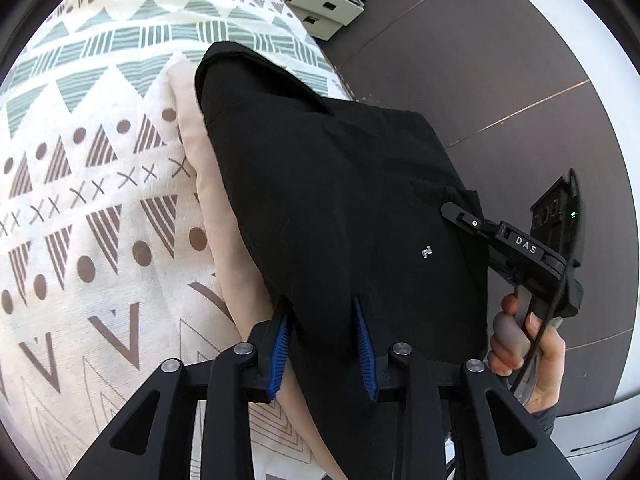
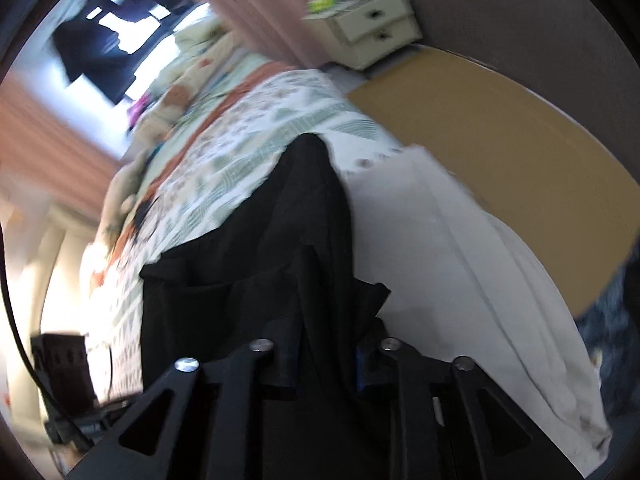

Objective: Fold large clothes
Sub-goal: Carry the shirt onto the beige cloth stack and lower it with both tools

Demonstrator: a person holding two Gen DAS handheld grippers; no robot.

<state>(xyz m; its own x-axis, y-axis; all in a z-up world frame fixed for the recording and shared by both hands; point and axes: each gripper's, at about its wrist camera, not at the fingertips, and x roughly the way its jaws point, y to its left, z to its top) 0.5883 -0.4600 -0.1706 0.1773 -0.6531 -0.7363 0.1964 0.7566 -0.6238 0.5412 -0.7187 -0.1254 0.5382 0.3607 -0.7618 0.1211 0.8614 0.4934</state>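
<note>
Holding the black garment [image 1: 340, 184] up by its near edge, over the patterned bed [image 1: 100, 160].

Your left gripper [image 1: 324, 312] has cloth bunched between its blue pads [image 1: 362, 336], and they look pinched on it. The right gripper [image 1: 452, 212] bites the garment's right edge; in its own blurred view cloth hides the pads, so the grip is judged, not seen. Two spaced grips keep the hem taut, likely so you can lay it flat on the bed for a fold.

I see the black garment [image 1: 340, 200] as matt, smooth woven cloth. The bed cover [image 1: 100, 200] under it looks like soft printed cotton. My left gripper [image 1: 324, 308] is matt black plastic with ribbed blue rubber pads [image 1: 362, 340] and shiny metal pins.
</note>
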